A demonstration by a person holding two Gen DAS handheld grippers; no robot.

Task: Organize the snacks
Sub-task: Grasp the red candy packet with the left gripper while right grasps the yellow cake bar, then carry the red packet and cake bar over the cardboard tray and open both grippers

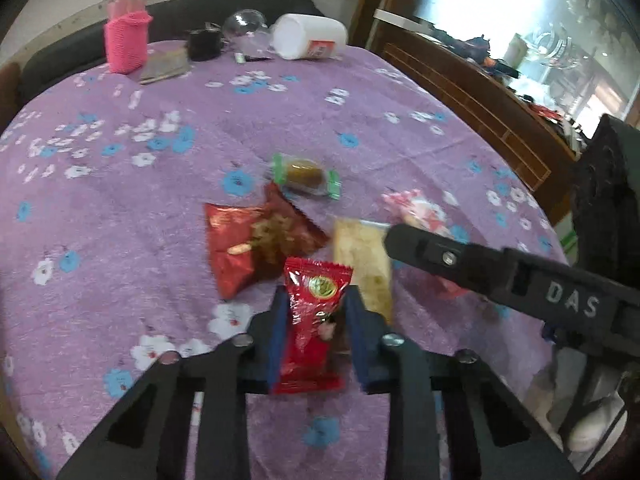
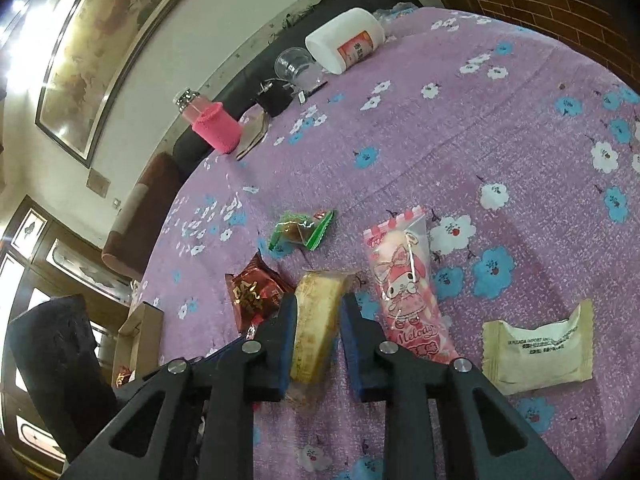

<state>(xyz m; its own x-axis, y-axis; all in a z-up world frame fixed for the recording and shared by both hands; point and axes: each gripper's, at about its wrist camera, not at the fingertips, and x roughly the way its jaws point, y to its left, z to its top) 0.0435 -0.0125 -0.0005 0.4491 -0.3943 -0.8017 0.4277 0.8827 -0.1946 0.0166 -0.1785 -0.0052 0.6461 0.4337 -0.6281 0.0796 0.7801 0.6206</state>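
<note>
My left gripper (image 1: pixel 316 296) is shut on a small red snack packet (image 1: pixel 314 320), held above the purple cloth. My right gripper (image 2: pixel 318 304) has a yellow cake packet (image 2: pixel 318 324) between its fingers; the right pad stands slightly off it, so the grip is unclear. That yellow packet (image 1: pixel 362 260) and the right gripper's finger (image 1: pixel 432 248) also show in the left wrist view. On the cloth lie a crumpled red packet (image 1: pixel 248 248), a green-ended sweet (image 1: pixel 304 174), a pink Melody packet (image 2: pixel 406 284) and a cream packet (image 2: pixel 536 350).
A round table under a purple flowered cloth (image 1: pixel 120 200). At its far edge stand a pink-sleeved bottle (image 1: pixel 126 36), a black item (image 1: pixel 204 44), a clear cup (image 1: pixel 244 24) and a tipped white jar (image 1: pixel 308 36). A wooden cabinet (image 1: pixel 480 96) stands right.
</note>
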